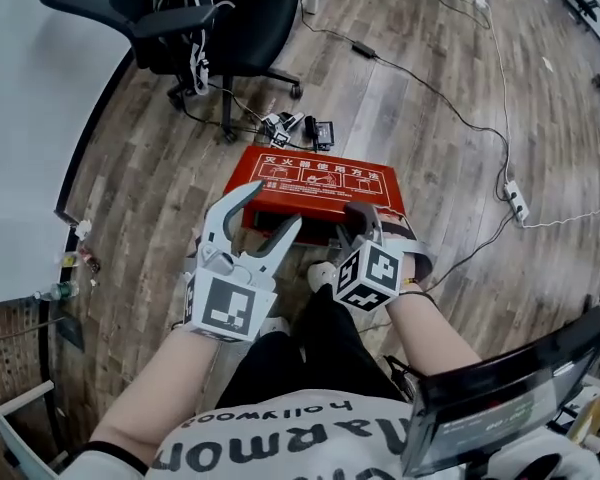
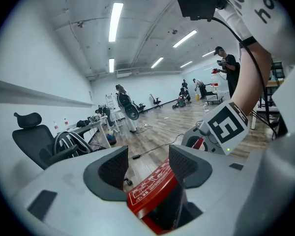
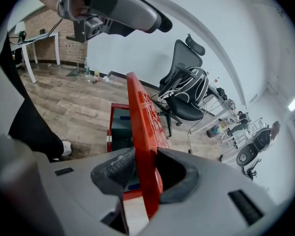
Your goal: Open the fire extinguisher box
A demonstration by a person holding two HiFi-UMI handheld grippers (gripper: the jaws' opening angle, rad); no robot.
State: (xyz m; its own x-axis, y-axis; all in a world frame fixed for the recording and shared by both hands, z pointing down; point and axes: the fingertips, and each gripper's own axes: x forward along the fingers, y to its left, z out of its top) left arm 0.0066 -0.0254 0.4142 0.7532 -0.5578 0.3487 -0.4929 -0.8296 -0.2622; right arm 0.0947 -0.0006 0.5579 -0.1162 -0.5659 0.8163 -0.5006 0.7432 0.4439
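Sitting on the wooden floor, the red fire extinguisher box is lying just in front of the person's feet, its lid tilting up off the body. Right gripper is clamping both jaws on the lid's near edge. Left gripper is hovering over the box's near-left corner, jaws standing apart with nothing gripped. Black office chair is standing beyond the box, and a power strip is lying off to the box's right.
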